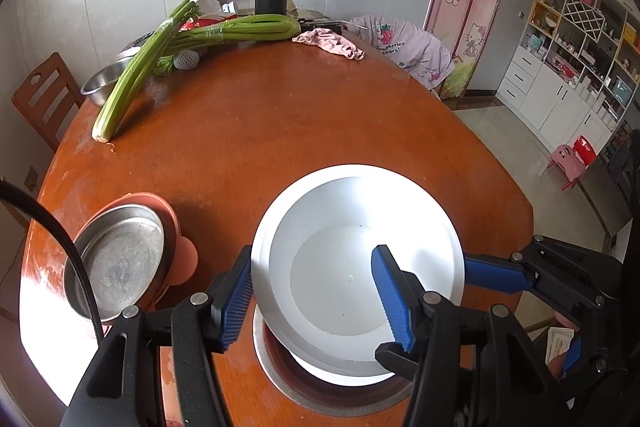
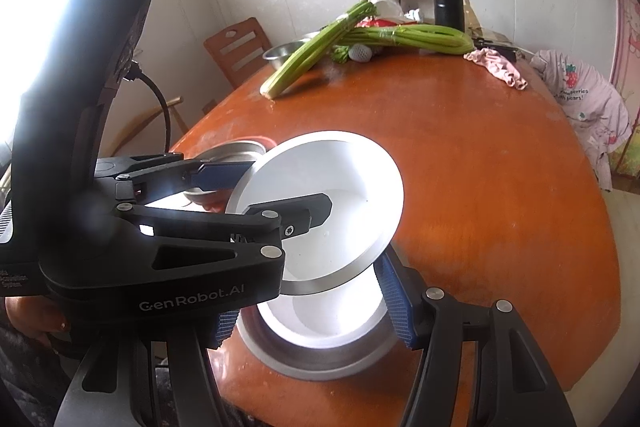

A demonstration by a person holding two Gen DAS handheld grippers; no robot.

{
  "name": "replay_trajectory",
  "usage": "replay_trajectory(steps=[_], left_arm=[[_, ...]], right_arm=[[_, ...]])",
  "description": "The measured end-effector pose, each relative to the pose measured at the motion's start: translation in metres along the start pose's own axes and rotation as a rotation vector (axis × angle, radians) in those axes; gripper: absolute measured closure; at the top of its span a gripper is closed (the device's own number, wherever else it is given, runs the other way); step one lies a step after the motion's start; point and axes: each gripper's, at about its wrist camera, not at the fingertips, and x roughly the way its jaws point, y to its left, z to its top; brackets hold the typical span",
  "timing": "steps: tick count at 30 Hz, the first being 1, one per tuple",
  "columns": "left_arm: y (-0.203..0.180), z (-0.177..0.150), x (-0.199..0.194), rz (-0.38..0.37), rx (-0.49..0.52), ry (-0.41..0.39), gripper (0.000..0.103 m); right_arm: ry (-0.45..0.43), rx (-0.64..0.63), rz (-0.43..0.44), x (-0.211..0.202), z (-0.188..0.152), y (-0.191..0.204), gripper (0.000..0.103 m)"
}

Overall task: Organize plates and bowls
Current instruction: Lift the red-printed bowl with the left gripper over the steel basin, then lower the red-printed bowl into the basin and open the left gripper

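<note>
Two tools at work. Left tool (image 1: 316, 295) clenched on rim of tilted white round plate (image 1: 352, 227), frame centre. Right tool (image 2: 308, 311) spread wide, gripping nothing, straddling white steel-rimmed bowl (image 2: 320, 355) on orange counter (image 2: 480, 187), directly beneath plate; left tool nearer.

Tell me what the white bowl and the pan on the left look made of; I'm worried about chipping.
The white bowl looks like metal with a glossy white coated inside: its outer wall and rim edge show bare grey metal. The pan looks like dull, scuffed stainless steel. Neither is certain.
</note>
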Motion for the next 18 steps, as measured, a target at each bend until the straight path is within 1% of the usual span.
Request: replay_trajectory(steps=[10,18], left_arm=[[0.001,-0.012,0.007,0.008,-0.004,0.022,0.046],[-0.001,-0.017,0.015,0.009,0.004,0.042,0.046]], right_arm=[[0.036,0.0,0.012,0.009,-0.012,0.002,0.039],[0.058,0.011,0.001,0.016,-0.017,0.002,0.039]])
